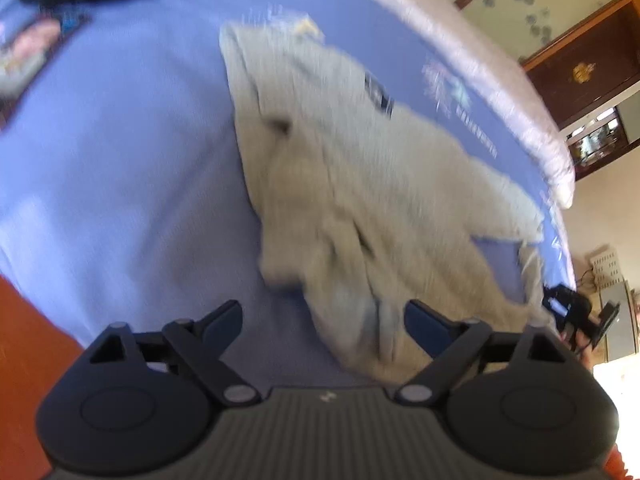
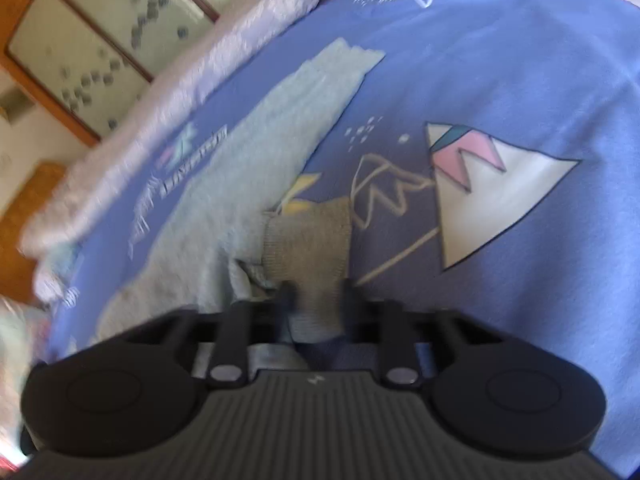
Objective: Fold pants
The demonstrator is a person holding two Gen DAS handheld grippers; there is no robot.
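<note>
Both pictures blurry from shaking. One pair of grey pants (image 1: 360, 184) lying crumpled on one blue bed sheet (image 1: 120, 168), far leg end cut off from sight. Two grippers: left gripper (image 1: 322, 320) spread wide above the near edge, holding nothing; right gripper (image 2: 316, 292) pinching the ribbed cuff (image 2: 308, 240). Fingertips half hidden by cloth.

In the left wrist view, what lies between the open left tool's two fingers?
In the left wrist view, bare blue bedsheet and the near end of the crumpled grey knit pants lie between the fingers of the left tool; neither pad touches the cloth.
</note>
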